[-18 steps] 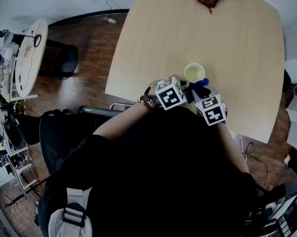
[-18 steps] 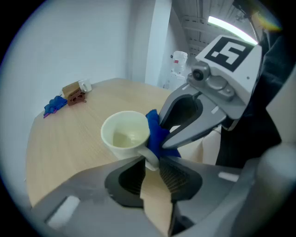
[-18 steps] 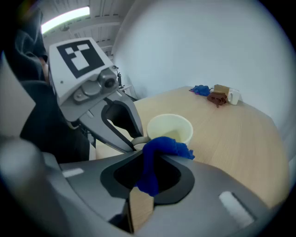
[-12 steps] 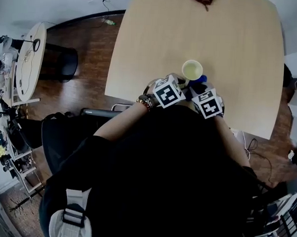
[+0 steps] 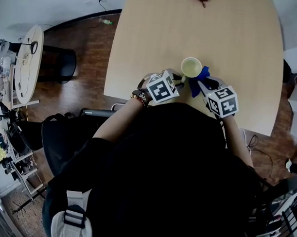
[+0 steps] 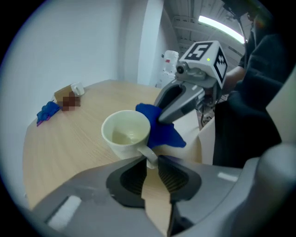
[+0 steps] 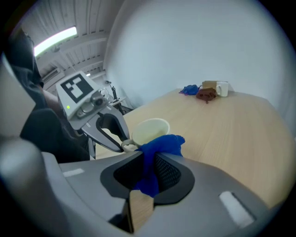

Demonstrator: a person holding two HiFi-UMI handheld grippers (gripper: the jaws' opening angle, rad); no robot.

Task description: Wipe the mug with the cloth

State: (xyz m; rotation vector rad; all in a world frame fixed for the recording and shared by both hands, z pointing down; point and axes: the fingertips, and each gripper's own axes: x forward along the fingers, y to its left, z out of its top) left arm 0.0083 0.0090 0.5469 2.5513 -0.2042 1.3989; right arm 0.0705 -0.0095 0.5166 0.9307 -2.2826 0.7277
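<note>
Three small things [image 7: 206, 91], perhaps two rags, lie well beyond mug [image 7: 150, 130].

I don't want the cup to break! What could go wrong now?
1. The left tongs pinch the mug only by its thin handle, so it could twist or slip when rubbed.
2. The mug stands near the edge of the table; a hard push from the blue cloth in the right tongs might tip it off.

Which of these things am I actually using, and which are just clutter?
In use: mug, its handle in the left gripper; blue cloth, in the right gripper.
Lying about, far end: blue bundle, brown bundle, box, white cup.
</note>
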